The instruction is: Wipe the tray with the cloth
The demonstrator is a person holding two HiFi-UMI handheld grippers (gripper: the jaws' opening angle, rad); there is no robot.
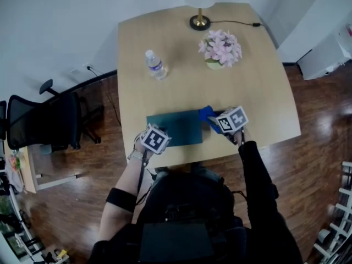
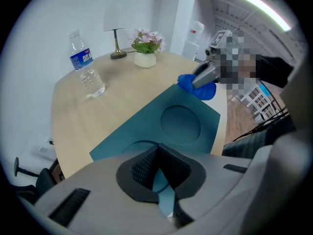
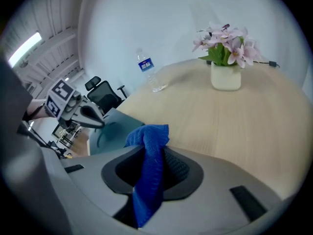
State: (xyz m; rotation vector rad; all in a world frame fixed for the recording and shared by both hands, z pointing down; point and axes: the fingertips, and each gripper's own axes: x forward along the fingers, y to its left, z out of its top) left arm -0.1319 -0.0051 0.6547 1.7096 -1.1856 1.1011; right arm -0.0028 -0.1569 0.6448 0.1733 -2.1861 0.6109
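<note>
A dark teal tray [image 1: 176, 128] with round hollows lies near the front edge of the wooden table [image 1: 258, 87]. My left gripper [image 1: 155, 137] is at the tray's near left corner, and in the left gripper view its jaws [image 2: 157, 173] are shut on the tray's rim [image 2: 164, 192]. My right gripper [image 1: 219, 122] is at the tray's right end, shut on a blue cloth [image 1: 206, 113]. The cloth [image 3: 149, 146] bunches out of the jaws [image 3: 149, 173] and hangs down between them, over the tray's right edge [image 3: 110, 133]. The left gripper view shows the cloth [image 2: 198, 89] resting on the tray's far corner.
A water bottle [image 1: 155, 65] stands at the table's back left, a pot of pink flowers [image 1: 221, 48] at the back right, and a lamp base [image 1: 199, 22] with its cord at the far edge. A black office chair [image 1: 47, 120] stands left of the table.
</note>
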